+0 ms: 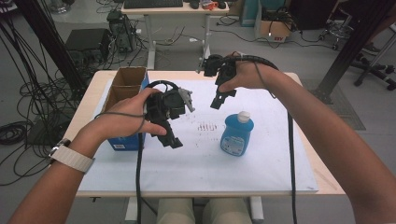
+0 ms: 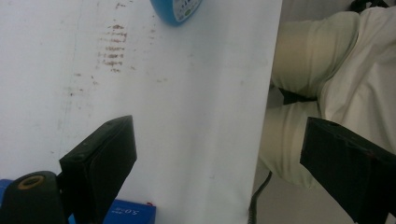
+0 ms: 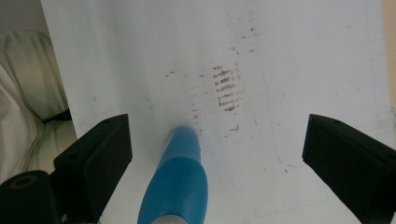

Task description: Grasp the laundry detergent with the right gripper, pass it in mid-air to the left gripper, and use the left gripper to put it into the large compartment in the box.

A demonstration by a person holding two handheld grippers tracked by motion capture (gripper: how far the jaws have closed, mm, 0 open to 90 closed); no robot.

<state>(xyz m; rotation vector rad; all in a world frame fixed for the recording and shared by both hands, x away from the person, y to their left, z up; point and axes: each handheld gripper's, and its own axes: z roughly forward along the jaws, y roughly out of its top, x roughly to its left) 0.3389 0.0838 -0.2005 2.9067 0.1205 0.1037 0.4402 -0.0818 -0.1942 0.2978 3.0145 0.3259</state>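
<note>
A blue bottle [image 1: 236, 134] with a white cap stands upright on the white mat [image 1: 261, 172], right of centre. My right gripper [image 1: 220, 99] hangs in the air behind and above it, open, jaws pointing down. In the right gripper view the bottle [image 3: 177, 186] rises between the wide-apart jaws, untouched. My left gripper [image 1: 169, 136] hovers open over the mat, left of the bottle, beside a blue cardboard box [image 1: 125, 88]. The left gripper view has the bottle's base [image 2: 176, 10] at the top edge and the box's corner [image 2: 130, 215] at the bottom.
Brown smudges [image 1: 208, 126] mark the mat's middle. The open-topped box stands at the table's left edge. The person's legs [image 2: 322, 84] sit below the table's front edge. Cables, a desk and chairs crowd the floor beyond the table.
</note>
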